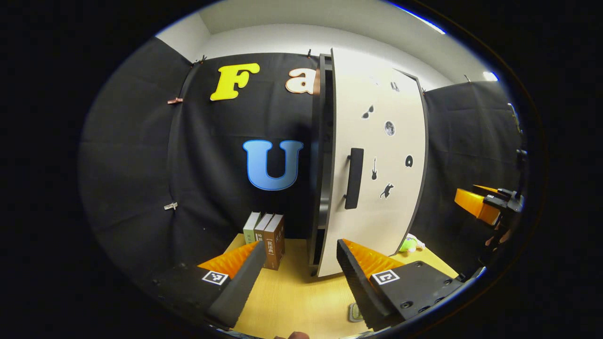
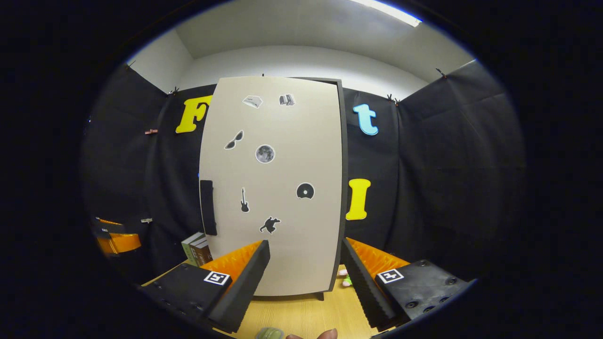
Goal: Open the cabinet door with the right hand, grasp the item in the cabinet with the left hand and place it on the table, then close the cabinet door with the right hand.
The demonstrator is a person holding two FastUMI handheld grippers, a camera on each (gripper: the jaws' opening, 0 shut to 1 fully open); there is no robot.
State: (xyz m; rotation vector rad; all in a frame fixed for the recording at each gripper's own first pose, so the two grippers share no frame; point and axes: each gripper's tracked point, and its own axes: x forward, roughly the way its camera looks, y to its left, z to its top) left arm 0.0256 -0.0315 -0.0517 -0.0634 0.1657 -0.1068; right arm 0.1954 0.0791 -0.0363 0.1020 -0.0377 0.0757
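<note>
Door [image 2: 278,188] looks almost closed on the cabinet, standing on the bench [image 2: 306,315]; right hand-held gripper [image 2: 305,266] faces it spread, likely to reach the handle [image 2: 207,207]. Left hand-held gripper [image 1: 299,266] waits spread beside it.

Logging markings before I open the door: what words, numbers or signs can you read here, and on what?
books: print on the spines, too small to read.
cabinet door: picture stickers, no words.
left claw, right claw: square coded tags, no letters or numbers.
</note>
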